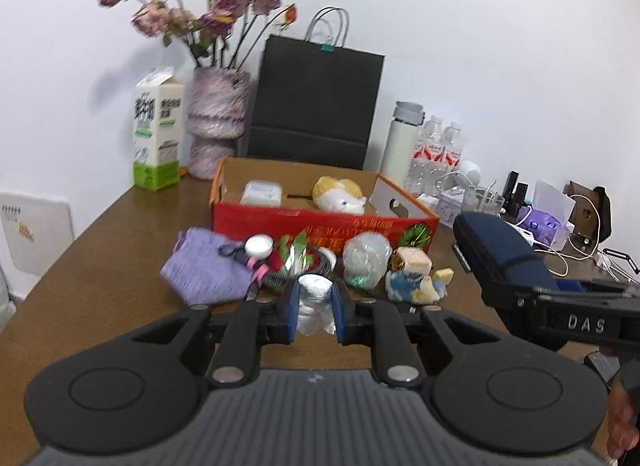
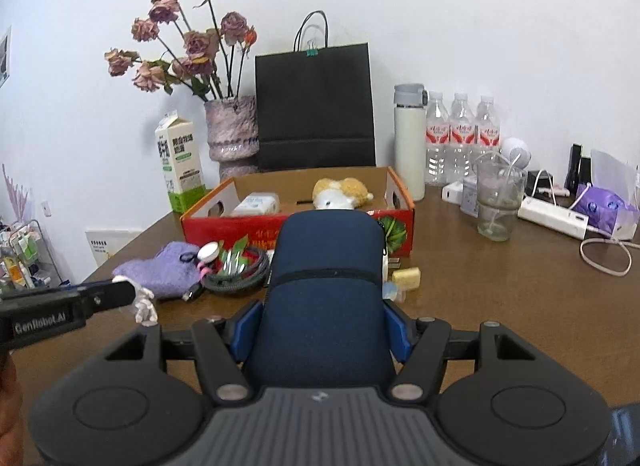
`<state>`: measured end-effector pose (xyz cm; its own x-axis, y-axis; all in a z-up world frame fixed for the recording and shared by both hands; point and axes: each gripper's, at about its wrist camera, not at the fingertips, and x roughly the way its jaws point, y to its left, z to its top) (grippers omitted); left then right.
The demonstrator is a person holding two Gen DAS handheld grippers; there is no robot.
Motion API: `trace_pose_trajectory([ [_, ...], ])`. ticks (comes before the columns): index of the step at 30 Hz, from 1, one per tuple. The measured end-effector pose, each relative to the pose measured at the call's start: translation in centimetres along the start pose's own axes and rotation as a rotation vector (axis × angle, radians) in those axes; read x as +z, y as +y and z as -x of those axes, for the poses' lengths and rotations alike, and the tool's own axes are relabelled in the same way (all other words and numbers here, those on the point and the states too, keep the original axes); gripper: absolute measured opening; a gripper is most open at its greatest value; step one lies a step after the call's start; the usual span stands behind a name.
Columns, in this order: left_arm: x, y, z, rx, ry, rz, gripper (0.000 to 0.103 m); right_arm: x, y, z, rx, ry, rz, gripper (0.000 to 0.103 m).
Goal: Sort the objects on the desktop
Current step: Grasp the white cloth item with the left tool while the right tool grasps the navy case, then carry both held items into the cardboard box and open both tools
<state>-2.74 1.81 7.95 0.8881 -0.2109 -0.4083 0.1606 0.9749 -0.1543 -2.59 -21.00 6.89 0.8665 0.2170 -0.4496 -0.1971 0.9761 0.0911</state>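
While left fingers (image 1: 316, 308) pinch a white figurine (image 1: 314, 306), right fingers (image 2: 322, 330) clamp a navy case (image 2: 324, 286).

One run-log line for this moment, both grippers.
left gripper: shut on white figurine | right gripper: shut on navy case | red box: plush, white container inside

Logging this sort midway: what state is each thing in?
Left gripper: shut on small white figurine.
Right gripper: shut on navy fabric zip case, held off the table.
Red cardboard box: open-topped, holding yellow-white plush toy.
Grey-lidded white flask: upright, lid shut.
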Motion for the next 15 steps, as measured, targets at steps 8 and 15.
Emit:
trace_pose_trajectory([
  [8,6.9,-0.2,-4.3,-0.054,-0.016,-0.026,0.018,5.4,-2.0,-2.9,0.005,-0.057,0.004,0.062],
  [15,14.4,1.0,-12.7,-0.119,0.095,0.051,0.018,12.3,-3.9,-9.0,0.042,-0.048,0.014,0.062],
])
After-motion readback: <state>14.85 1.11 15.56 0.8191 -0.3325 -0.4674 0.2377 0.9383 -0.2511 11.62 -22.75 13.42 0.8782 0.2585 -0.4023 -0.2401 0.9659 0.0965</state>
